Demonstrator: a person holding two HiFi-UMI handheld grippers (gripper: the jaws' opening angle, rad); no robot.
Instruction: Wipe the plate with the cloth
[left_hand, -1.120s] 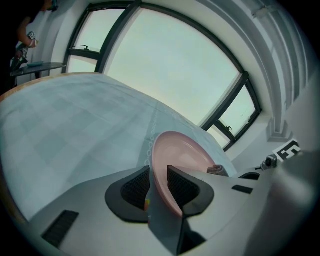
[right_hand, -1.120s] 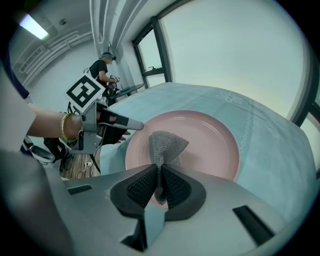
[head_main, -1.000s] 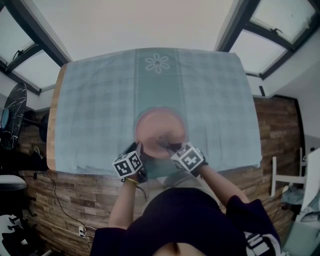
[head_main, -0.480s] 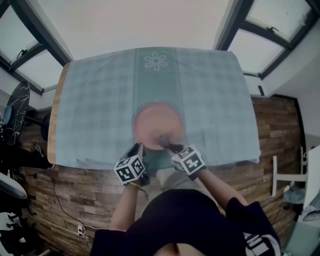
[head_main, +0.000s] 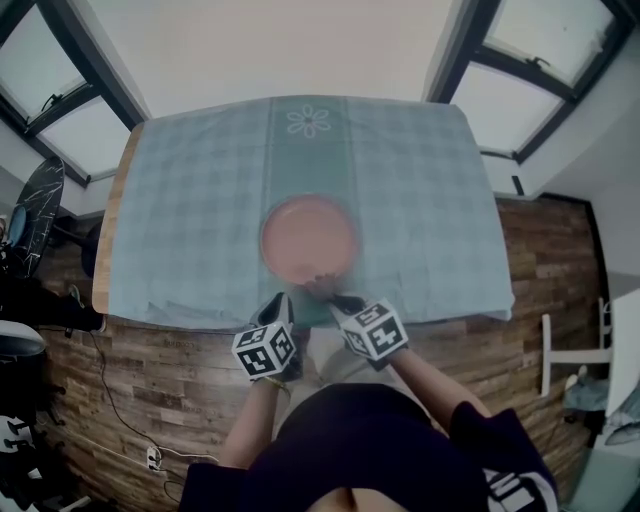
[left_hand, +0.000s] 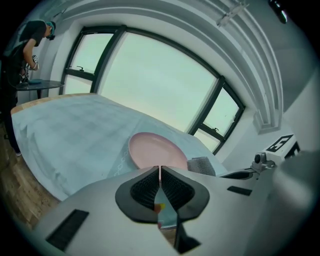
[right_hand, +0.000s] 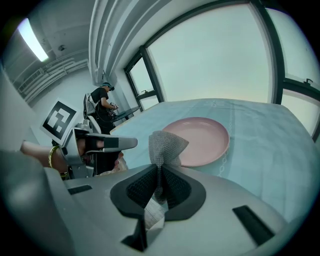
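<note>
Plate (head_main: 309, 238) (pink, empty) is seen mid-table on checked tablecloth (head_main: 190, 200), just ahead of both grippers. L to R: left gripper (head_main: 284, 303) is held near plate's near-left rim, apart from it as far as can be seen. Its jaws are pressed together w/ nothing between, per left gripper view. Cloth (head_main: 321, 289) (grey knit) is found next, bunched at plate's near edge; contact w/ plate can't be confirmed. Right gripper (head_main: 336, 298) is clamped on cloth: jaws are closed on its lower fold, w/ upper part sticking up past the tips. Progress: cloth is gripped and is at the plate, so grasp stage is judged done. No dirt or wet streaks are visible on plate, so amt of wiping done can't be told. Most of surface is judged left to be wiped; plate isn't steadied by left gripper.
</note>
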